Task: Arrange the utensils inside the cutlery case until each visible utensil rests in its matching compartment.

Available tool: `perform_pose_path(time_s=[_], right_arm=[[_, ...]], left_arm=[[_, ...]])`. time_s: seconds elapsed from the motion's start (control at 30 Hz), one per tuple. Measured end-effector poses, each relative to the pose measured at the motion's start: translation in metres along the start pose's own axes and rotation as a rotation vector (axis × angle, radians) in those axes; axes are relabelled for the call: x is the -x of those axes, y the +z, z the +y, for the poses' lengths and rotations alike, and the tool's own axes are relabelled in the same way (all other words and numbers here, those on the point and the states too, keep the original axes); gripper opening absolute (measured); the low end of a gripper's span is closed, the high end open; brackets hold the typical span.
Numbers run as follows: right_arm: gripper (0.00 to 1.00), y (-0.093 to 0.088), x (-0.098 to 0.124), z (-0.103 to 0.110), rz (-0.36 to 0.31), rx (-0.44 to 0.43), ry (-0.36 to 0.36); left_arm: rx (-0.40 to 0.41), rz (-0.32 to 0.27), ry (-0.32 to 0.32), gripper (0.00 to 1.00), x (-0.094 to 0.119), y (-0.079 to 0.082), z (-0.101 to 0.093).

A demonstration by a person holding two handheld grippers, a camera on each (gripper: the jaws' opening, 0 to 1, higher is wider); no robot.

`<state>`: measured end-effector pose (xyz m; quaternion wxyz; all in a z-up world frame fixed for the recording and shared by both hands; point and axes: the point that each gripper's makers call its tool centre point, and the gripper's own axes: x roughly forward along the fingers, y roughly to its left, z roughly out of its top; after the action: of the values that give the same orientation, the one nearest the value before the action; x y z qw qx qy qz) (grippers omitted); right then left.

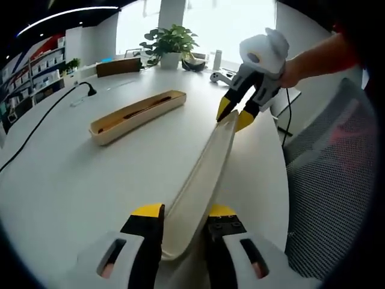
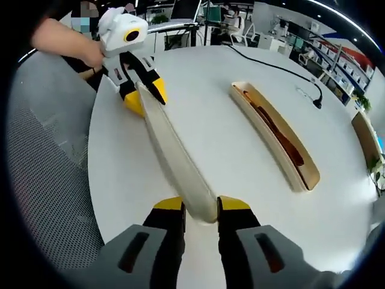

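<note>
Grippers hold one long cream lid [image 1: 201, 180] between them, one at each end, up over the white table [image 1: 72, 180]. In the left gripper view, the left gripper [image 1: 183, 212] has its jaws squeezed on the near end of the lid, and the right gripper [image 1: 236, 114] pinches the far end. In the right gripper view it is the other way round: the right gripper [image 2: 200, 208] bites the near end and the left gripper [image 2: 143, 93] bites the far end. A person's hand [image 1: 293, 71] holds the right gripper.

The case [image 1: 137, 115] lies on the table, well apart from the lid. It is long and open on top. Dark utensils [image 2: 274, 132] lie inside it, end to end. I cannot tell which compartment each one is in.

What could go wrong? I think the lid may slip, because each gripper holds just a thin edge at the very tip. If one hand moves faster than the other, the lid may twist or bend and pop out. If it falls, it may hit the case and shake the utensils out of place. It may also drop off the table edge, which is close by.

A black cable [image 1: 42, 117] runs over the table and a plant [image 1: 170, 42] stands at the back. I can read no words or brand names on anything.
</note>
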<state>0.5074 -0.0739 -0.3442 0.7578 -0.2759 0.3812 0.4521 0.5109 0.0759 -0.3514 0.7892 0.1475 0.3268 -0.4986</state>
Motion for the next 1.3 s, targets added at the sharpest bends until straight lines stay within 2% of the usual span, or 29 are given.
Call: perform_pose_path(time_s=[0.03, 0.1, 0.17, 0.2, 0.23, 0.27, 0.3, 0.4, 0.6, 0.7, 0.93, 1.1, 1.2, 1.3], right_arm=[[0.16, 0.0, 0.0, -0.003, 0.002, 0.047, -0.014], [0.14, 0.0, -0.001, 0.0, 0.005, 0.063, 0.004], [0.13, 0.003, 0.001, 0.003, 0.021, 0.03, 0.037], [0.11, 0.008, 0.003, 0.006, -0.006, -0.007, 0.064], [0.09, 0.009, 0.005, 0.006, -0.017, -0.044, 0.081], [0.09, 0.007, 0.006, 0.01, -0.01, -0.106, 0.112], [0.09, 0.004, 0.006, 0.011, 0.002, -0.132, 0.124], [0.09, 0.004, 0.005, 0.011, -0.025, -0.06, 0.109], [0.09, 0.001, 0.007, 0.022, -0.012, -0.135, 0.172], [0.09, 0.001, 0.008, 0.023, -0.025, -0.096, 0.149], [0.1, -0.007, 0.01, 0.016, -0.001, -0.06, 0.084], [0.09, -0.013, 0.013, 0.011, 0.017, -0.049, 0.063], [0.09, -0.013, 0.013, 0.011, 0.028, -0.031, 0.061], [0.07, -0.014, 0.012, 0.007, 0.028, 0.029, 0.031]], left_arm=[[0.006, -0.002, 0.001, 0.26, 0.0, 0.0, 0.0], [0.006, 0.005, 0.008, 0.26, 0.001, -0.001, 0.001], [-0.004, 0.011, 0.038, 0.25, 0.002, -0.002, 0.006], [-0.006, 0.003, 0.055, 0.24, 0.002, 0.0, 0.01], [0.0, 0.0, 0.057, 0.27, 0.001, 0.0, 0.011], [0.002, 0.001, 0.053, 0.29, 0.002, 0.0, 0.011], [0.002, 0.006, 0.053, 0.29, 0.002, -0.001, 0.011], [-0.055, 0.014, 0.069, 0.3, 0.001, -0.002, 0.01], [-0.067, 0.003, 0.053, 0.3, 0.002, -0.003, 0.01], [-0.071, 0.001, 0.051, 0.31, 0.002, -0.003, 0.01], [-0.046, -0.009, 0.038, 0.24, 0.006, -0.005, 0.013], [0.015, -0.021, 0.02, 0.22, 0.006, -0.005, 0.013], [-0.009, -0.011, 0.029, 0.21, 0.006, -0.005, 0.012], [-0.017, -0.007, 0.029, 0.21, 0.006, -0.005, 0.012]])
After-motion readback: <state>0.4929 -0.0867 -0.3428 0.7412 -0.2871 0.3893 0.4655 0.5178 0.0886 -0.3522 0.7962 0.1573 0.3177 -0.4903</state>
